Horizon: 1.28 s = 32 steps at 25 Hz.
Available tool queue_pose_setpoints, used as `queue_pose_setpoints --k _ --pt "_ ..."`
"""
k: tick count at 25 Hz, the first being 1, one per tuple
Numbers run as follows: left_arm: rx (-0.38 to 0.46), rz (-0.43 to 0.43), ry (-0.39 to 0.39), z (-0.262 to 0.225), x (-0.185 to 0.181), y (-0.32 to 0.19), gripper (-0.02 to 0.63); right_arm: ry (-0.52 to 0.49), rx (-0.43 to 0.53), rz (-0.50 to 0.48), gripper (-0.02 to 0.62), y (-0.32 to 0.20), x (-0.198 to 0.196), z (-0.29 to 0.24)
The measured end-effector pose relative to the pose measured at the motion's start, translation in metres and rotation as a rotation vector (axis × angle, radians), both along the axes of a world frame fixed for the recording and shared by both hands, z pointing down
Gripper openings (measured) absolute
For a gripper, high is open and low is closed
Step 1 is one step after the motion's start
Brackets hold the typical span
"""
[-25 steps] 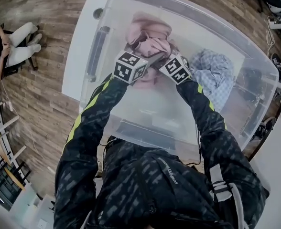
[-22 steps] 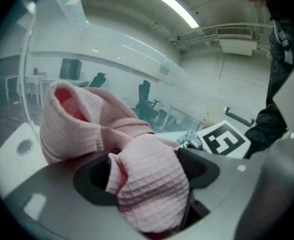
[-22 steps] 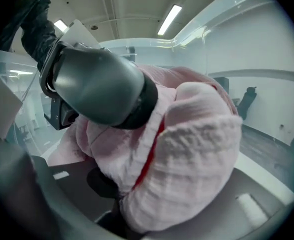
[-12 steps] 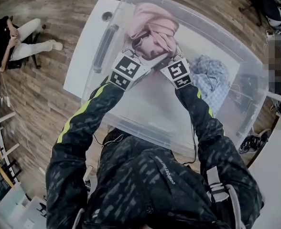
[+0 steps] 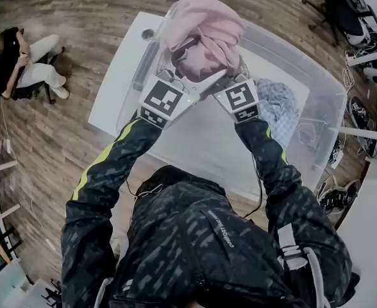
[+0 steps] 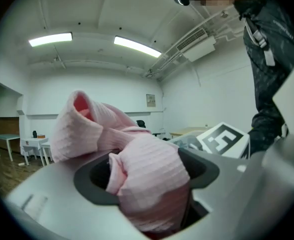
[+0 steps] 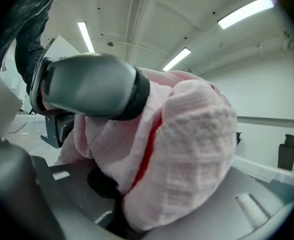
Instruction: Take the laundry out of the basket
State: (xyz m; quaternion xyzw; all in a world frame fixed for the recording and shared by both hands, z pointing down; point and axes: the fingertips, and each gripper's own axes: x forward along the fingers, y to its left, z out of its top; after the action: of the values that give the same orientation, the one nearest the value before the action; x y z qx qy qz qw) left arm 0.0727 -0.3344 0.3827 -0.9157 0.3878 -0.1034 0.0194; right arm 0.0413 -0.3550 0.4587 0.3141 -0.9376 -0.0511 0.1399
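I'm looking down on a clear plastic basket (image 5: pixel 317 101) that sits on a white table (image 5: pixel 115 88), with brown plank floor (image 5: pixel 54 146) all round it. A seated person (image 5: pixel 22 69) is off to the left and an office chair (image 5: pixel 339 8) stands at the top right. The gripper views give me white walls and long ceiling lights (image 6: pixel 51 39).

The pink garment (image 5: pixel 204 34) is bunched up over the far left corner of the basket, carried between both tools. The left gripper (image 6: pixel 147 179) has its jaws pinched on a ribbed pink fold. The right gripper (image 7: pixel 107 144) has just been closing, and its jaws now clamp a thick wad of the same garment.

From the head view the garment covers both sets of fingertips. My own body blocks the near edge of the basket. A blue checked cloth (image 5: pixel 278 104) lies inside, partly behind the right gripper's marker cube and hazy through the plastic.
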Motion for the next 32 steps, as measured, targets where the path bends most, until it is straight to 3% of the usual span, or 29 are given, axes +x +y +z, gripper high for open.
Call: queue_pose_setpoints --k 6,17,25,32 --pt "0.084 0.007 0.055 -0.052 -0.005 0.024 0.350 0.005 0.048 0.017 0.202 0.019 -0.001 -0.049" --pt "0.164 0.071 0.119 -0.109 -0.011 0.051 0.342 0.036 0.108 0.085 0.202 0.040 0.001 -0.106" --pt "0.237 0.188 0.142 -0.152 -0.042 0.060 0.333 0.021 0.203 0.190 0.204 0.038 -0.025 -0.153" --pt "0.241 0.308 0.163 -0.177 -0.076 0.051 0.325 0.036 0.217 0.306 0.206 0.028 -0.051 -0.179"
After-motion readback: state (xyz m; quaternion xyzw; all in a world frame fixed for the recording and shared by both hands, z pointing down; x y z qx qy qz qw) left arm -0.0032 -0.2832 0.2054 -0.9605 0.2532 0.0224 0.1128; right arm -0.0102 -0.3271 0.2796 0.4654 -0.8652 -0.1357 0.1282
